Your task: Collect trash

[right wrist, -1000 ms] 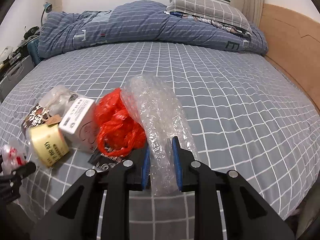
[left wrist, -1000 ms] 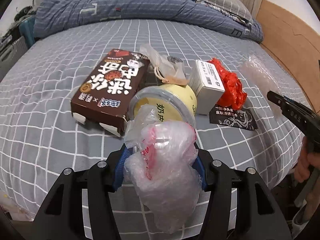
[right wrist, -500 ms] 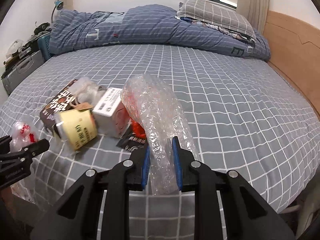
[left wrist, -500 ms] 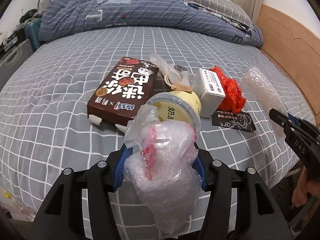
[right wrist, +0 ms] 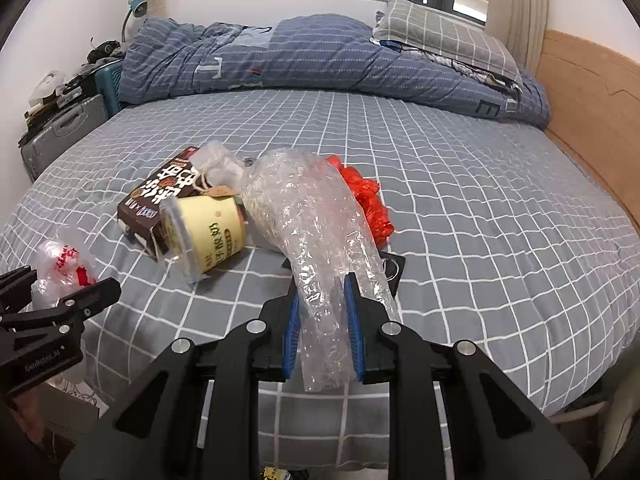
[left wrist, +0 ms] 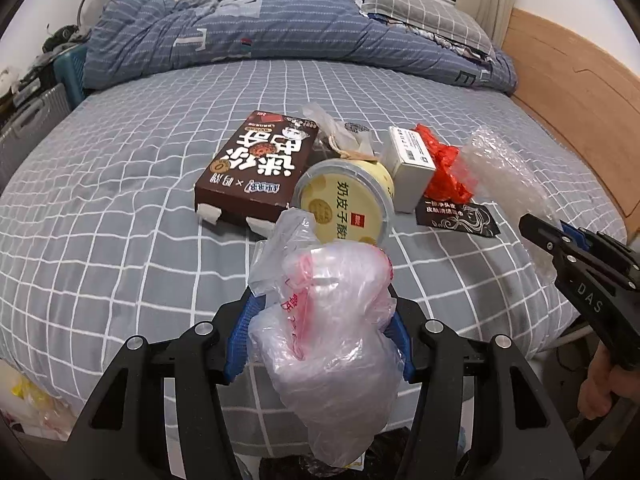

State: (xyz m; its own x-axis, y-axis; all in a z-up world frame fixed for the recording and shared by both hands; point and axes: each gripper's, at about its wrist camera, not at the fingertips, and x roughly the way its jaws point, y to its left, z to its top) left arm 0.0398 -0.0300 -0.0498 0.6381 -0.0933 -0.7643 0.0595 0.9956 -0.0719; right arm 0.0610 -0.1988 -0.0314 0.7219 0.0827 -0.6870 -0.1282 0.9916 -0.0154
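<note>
My left gripper (left wrist: 318, 344) is shut on a crumpled clear plastic bag with red print (left wrist: 332, 336), held above the near edge of the bed. My right gripper (right wrist: 322, 316) is shut on a roll of bubble wrap (right wrist: 316, 224), also near the bed's front edge. More trash lies on the grey checked bedspread (left wrist: 120, 208): a brown snack box (left wrist: 260, 168), a yellow cup on its side (left wrist: 348, 196), a white box (left wrist: 412, 160), a red plastic bag (left wrist: 444, 168), a black sachet (left wrist: 456, 216) and a clear wrapper with a tag (left wrist: 340, 136).
A blue striped duvet (right wrist: 320, 56) and a grey pillow (right wrist: 440, 36) lie at the far side of the bed. A wooden headboard (right wrist: 592, 92) runs along the right. Suitcases and clutter (right wrist: 64, 120) stand at the left. A hand (left wrist: 604, 380) holds the right gripper's handle.
Both grippers have drawn back from the trash pile toward the bed's near edge, each keeping its hold. The pile now looks farther away in both views.
</note>
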